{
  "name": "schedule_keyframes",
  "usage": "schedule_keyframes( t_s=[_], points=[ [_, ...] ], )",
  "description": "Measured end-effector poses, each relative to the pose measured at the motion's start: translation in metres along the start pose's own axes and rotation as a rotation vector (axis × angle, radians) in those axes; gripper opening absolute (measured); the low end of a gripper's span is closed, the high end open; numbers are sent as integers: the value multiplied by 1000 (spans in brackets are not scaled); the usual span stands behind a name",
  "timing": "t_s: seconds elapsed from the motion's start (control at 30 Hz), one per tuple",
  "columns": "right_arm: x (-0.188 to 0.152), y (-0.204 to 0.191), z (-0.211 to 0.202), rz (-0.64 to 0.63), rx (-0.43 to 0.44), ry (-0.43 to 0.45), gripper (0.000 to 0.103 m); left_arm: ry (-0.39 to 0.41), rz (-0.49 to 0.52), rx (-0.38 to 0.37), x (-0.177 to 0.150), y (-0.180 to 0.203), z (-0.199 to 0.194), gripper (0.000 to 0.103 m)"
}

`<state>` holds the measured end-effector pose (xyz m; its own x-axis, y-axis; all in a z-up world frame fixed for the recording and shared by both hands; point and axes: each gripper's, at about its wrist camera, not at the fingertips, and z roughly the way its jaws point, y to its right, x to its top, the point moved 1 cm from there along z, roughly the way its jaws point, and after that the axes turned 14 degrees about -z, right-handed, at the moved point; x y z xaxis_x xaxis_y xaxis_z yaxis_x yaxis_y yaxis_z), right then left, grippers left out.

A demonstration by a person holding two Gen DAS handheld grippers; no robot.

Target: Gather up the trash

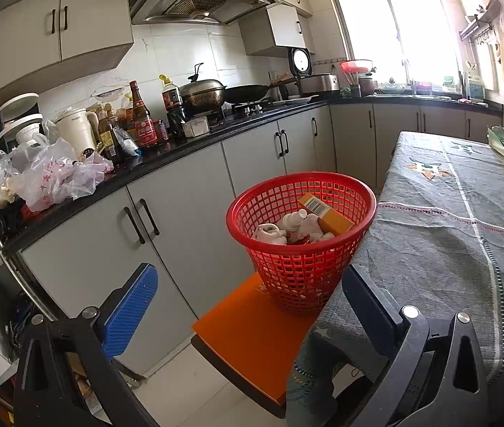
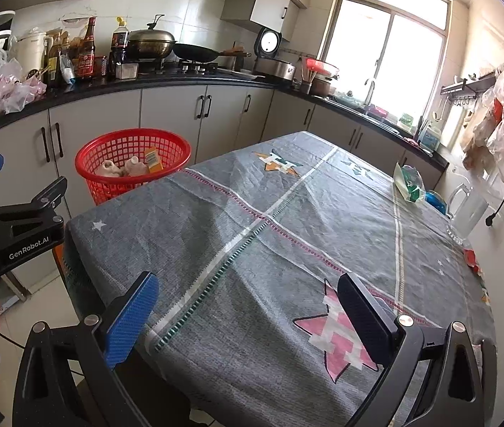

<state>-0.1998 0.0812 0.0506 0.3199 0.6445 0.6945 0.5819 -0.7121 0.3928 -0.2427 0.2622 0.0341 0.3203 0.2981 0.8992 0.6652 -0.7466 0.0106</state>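
My left gripper (image 1: 248, 306) hangs with its jaws spread wide and nothing between them, pointed toward the red basket (image 1: 301, 245), which stands ahead of it and slightly to the right on an orange stool (image 1: 252, 331), pressed against the edge of the table (image 1: 447, 235). Inside the basket lie crumpled white wrappers (image 1: 287, 229) and an orange box (image 1: 326, 215) leaning against its far wall. My right gripper (image 2: 246, 315) is also wide open and empty, held over the grey patterned tablecloth (image 2: 252, 249). From there the basket sits well off to the front left, beyond the table's corner. A green-and-white bag (image 2: 408, 181) rests on the far right of the table.
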Motion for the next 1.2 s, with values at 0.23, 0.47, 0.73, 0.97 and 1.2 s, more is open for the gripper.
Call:
schedule_keyframes(
  t_s=[0.23, 0.47, 0.73, 0.97, 1.2],
  points=[
    [0, -3, 0, -2, 2, -4, 102, -4, -4, -2, -1, -2, 2, 103],
    [-1, -4, 1, -6, 3, -6, 102, -5, -4, 1, -1, -3, 3, 103],
    [-2, -7, 3, -13, 8, -12, 102, -10, -3, 0, -2, -6, 4, 103],
    [-2, -9, 4, -20, 10, -16, 102, -11, -4, 3, -6, -11, 5, 103],
    [-2, -9, 5, -21, 11, -17, 102, -13, -4, 1, -5, -12, 5, 103]
  ],
)
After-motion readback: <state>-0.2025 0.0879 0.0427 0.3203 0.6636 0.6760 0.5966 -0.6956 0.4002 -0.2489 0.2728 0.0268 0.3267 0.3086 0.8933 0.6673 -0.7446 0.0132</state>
